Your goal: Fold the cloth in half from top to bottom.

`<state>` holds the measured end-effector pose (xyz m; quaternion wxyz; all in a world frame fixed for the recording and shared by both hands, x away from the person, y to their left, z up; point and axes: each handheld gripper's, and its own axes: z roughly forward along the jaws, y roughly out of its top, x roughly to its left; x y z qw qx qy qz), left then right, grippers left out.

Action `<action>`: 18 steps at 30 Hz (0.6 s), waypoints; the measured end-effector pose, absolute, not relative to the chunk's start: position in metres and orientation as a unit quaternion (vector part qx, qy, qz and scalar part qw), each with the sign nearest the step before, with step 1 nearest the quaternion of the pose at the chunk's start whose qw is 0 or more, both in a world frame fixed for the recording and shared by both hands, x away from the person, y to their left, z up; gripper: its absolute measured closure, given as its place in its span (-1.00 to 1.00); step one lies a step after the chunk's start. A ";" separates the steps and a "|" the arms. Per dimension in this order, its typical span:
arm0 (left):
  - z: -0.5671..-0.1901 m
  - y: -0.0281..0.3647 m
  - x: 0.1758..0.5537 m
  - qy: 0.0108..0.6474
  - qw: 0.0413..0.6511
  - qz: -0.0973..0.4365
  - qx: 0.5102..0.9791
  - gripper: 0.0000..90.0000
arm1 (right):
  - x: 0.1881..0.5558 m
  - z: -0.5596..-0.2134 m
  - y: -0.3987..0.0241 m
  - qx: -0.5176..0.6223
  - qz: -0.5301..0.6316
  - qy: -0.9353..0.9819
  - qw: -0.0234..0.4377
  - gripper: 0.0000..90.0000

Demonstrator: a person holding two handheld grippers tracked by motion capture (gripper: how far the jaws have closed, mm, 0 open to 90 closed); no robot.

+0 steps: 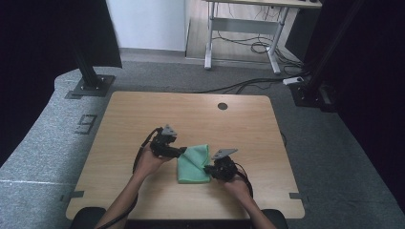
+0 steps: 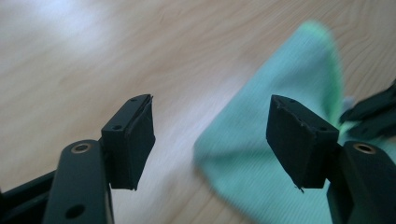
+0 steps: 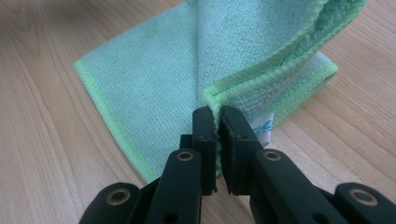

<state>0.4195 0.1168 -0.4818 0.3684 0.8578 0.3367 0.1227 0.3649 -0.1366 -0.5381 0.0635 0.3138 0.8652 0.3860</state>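
Note:
A green microfibre cloth (image 1: 193, 164) lies folded on the wooden table (image 1: 191, 109), between my two grippers. My right gripper (image 1: 209, 169) sits at the cloth's right side. In the right gripper view its jaws (image 3: 218, 116) are pinched shut on a hemmed corner of the cloth (image 3: 163, 84), next to a small white label (image 3: 263, 127). My left gripper (image 1: 181, 151) is at the cloth's upper left edge. In the left gripper view its jaws (image 2: 210, 135) stand apart with nothing between the pads, and the cloth (image 2: 280, 154) lies blurred beyond them.
A round cable hole (image 1: 222, 106) sits near the table's far edge. Black stand feet (image 1: 90, 86) rest on the grey carpet at the far left and far right. A white desk frame (image 1: 243, 28) with cables stands behind.

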 end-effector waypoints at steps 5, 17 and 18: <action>-0.465 0.085 0.429 0.319 0.371 0.113 0.865 -0.25 | 0.366 -0.539 -0.139 0.317 0.394 0.861 0.056 0.86; -0.466 0.030 0.447 0.304 0.332 0.065 0.891 0.06 | 0.365 -0.541 -0.140 0.314 0.400 0.859 0.055 0.85; -0.467 0.029 0.448 0.304 0.328 0.060 0.893 0.13 | 0.365 -0.541 -0.140 0.314 0.400 0.859 0.055 0.85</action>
